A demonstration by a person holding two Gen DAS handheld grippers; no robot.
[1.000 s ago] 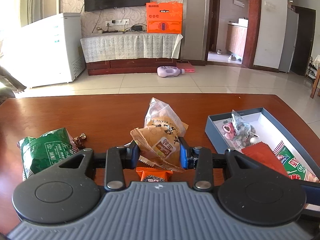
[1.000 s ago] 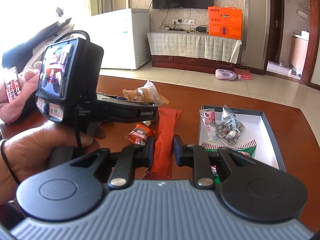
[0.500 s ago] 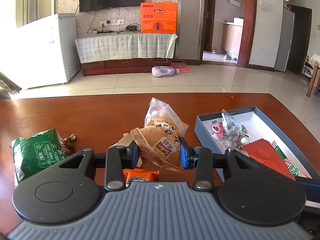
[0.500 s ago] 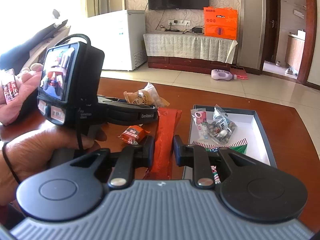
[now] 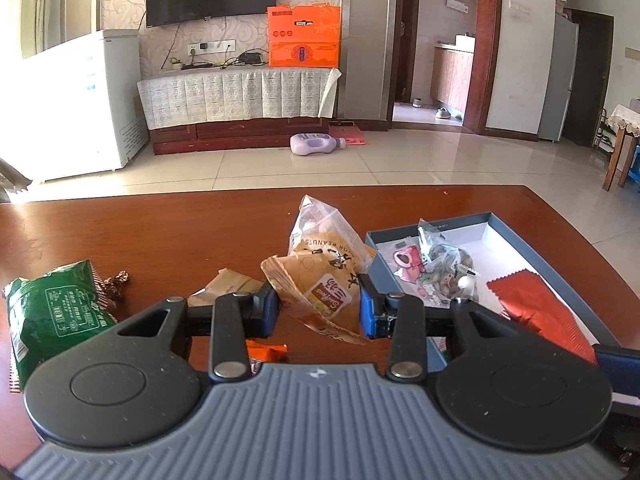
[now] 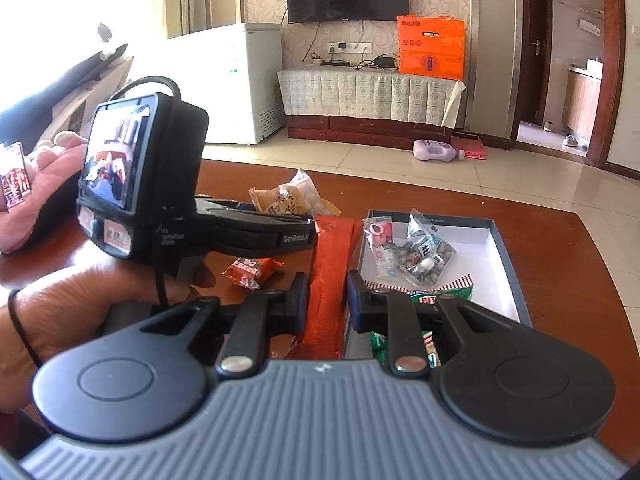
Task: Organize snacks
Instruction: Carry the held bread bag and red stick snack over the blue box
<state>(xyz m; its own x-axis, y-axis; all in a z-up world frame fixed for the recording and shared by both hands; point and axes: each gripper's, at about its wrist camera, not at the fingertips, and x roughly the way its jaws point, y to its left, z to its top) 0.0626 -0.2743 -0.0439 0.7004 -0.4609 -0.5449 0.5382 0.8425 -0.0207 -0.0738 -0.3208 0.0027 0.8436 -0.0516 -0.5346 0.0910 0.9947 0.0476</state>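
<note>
Peanuts, a tan bag (image 5: 320, 284), sit squeezed in the left gripper (image 5: 318, 308) above the table (image 5: 160, 232). The right gripper (image 6: 326, 300) pinches a red packet (image 6: 330, 264) (beside the blue box (image 6: 500, 248)).

**Colour check on the snack counter**

The counter (image 5: 160, 232) shows glossy reddish-brown wood. Far left lies a green packet (image 5: 52, 312) with white print and a red-and-white striped edge. In the middle sits a tan peanut bag (image 5: 324, 280) with a clear top and dark lettering, and an orange wrapper (image 5: 266, 352) peeks out near it. On the right, the box (image 5: 496, 224) is slate blue outside, white inside. A long red-orange packet (image 6: 330, 276) shines, and the green packet in the box (image 6: 440, 292) carries red-and-white checks.
</note>
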